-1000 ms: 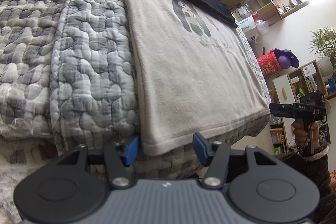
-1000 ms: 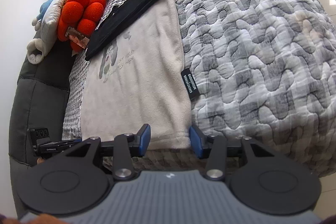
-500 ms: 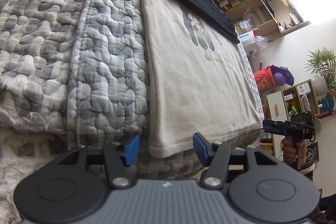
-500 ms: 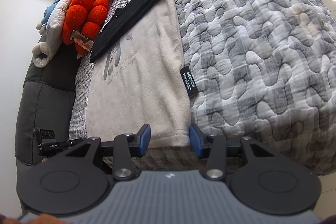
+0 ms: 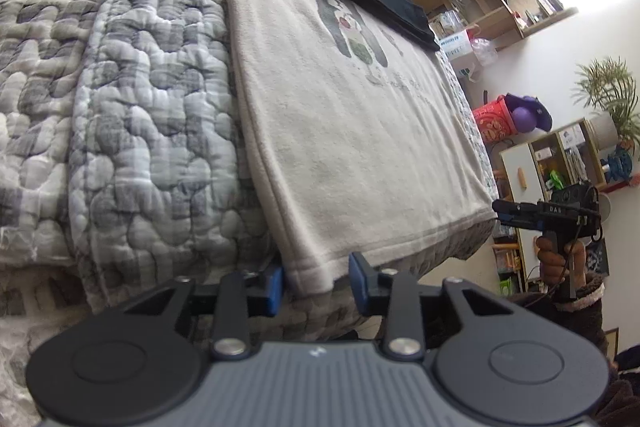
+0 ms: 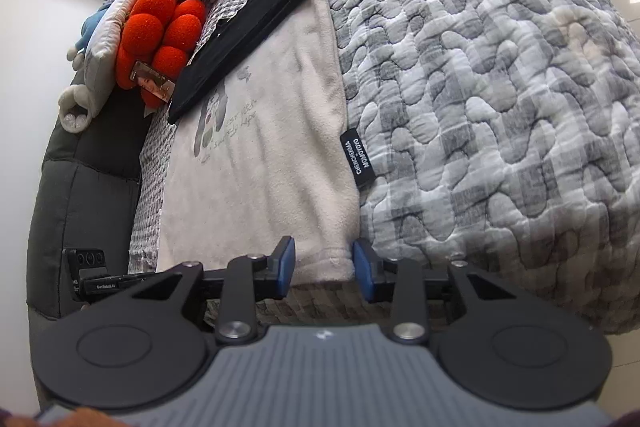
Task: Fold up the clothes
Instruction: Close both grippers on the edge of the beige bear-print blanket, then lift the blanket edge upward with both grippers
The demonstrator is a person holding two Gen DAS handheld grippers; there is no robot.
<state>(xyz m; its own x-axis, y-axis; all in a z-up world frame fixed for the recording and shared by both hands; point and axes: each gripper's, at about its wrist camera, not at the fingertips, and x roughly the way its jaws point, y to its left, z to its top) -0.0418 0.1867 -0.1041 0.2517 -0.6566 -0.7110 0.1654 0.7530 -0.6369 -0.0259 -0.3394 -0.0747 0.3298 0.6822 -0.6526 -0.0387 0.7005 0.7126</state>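
The left tool (image 5: 316, 283) is spread wide, its blue pads either side of the near left hem corner of the beige fleece garment (image 5: 352, 131), not clenched on it. The right tool (image 6: 324, 269) is likewise released, straddling the near right hem corner. The garment lies flat on the grey quilted bed (image 6: 500, 99), a black garment (image 6: 248, 23) across its far end.

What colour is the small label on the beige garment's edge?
Black with white lettering, the label shows best in the right wrist view.
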